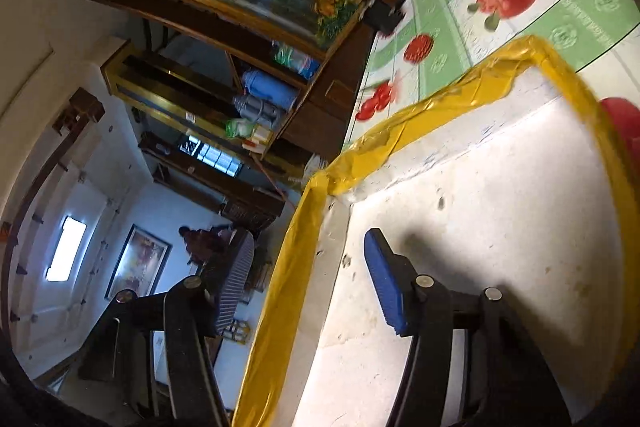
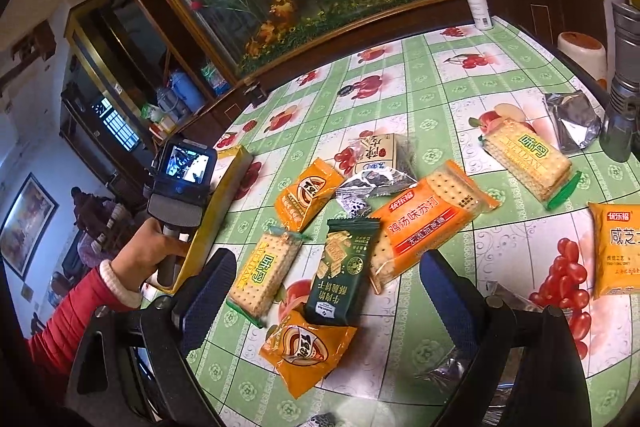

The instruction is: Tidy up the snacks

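Jaws: left gripper (image 1: 308,291) part open astride box (image 1: 460,187) wall, pads clear; right gripper (image 2: 328,287) wide, empty | Snacks: green packet (image 2: 344,271) nearest, on worktop (image 2: 440,107) | Advice: should centre over packet, close across narrow width, then carry to box.

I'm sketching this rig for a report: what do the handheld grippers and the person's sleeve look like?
Each gripper has black jointed arms with silver pivot bolts and ribbed blue pads. The right gripper matches. The left gripper's back carries a small lit screen above a grey ribbed block. The sleeve is red and quilted, with a cream cuff.
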Tool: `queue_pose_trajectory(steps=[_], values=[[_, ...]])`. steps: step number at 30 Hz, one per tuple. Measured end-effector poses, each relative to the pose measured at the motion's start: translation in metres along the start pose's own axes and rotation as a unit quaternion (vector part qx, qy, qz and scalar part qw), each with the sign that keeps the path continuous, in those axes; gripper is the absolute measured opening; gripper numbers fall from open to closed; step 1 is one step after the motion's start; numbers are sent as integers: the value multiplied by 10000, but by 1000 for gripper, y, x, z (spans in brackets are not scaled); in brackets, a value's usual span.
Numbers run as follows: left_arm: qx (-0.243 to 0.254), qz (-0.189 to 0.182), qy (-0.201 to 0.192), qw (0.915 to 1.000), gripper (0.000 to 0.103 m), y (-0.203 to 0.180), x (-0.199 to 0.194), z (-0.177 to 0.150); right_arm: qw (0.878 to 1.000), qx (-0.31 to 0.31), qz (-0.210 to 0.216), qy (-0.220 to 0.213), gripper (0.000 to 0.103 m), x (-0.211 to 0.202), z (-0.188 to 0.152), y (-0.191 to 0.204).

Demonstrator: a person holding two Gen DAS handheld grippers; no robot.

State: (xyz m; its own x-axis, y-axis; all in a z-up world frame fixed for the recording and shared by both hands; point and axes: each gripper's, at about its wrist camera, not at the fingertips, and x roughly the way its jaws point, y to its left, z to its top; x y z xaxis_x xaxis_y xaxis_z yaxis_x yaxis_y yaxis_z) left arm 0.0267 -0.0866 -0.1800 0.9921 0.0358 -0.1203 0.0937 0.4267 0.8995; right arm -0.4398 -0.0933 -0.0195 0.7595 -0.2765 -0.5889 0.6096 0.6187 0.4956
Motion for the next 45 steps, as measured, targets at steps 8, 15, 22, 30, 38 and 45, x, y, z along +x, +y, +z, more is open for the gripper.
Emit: queue_pose_trajectory(steps=[8,15,22,30,38,45], values=[[-1383,-2368,-165,9615,57,113,-108,28,10000,29,-69,-66,94,-11,-3,-11],[-1753,-4366,-646,8801,58,164,-195,7,9999,-37,-115,-119,94,-23,-10,-11],[-2207,-6090,-575,7597,61,155,-255,-57,9992,-212,-330,-19,94,-35,-20,-7],[-1814,-5984,-421,7793,61,175,-279,-106,9955,-796,-437,272,94,-45,-53,24],[-1852,-5643,-196,8043,62,182,-270,-127,9907,-1101,-513,614,94,-36,-84,40],[-1900,-5277,-21,8279,64,181,-264,-125,9857,-1383,-508,814,94,-22,-103,53]])
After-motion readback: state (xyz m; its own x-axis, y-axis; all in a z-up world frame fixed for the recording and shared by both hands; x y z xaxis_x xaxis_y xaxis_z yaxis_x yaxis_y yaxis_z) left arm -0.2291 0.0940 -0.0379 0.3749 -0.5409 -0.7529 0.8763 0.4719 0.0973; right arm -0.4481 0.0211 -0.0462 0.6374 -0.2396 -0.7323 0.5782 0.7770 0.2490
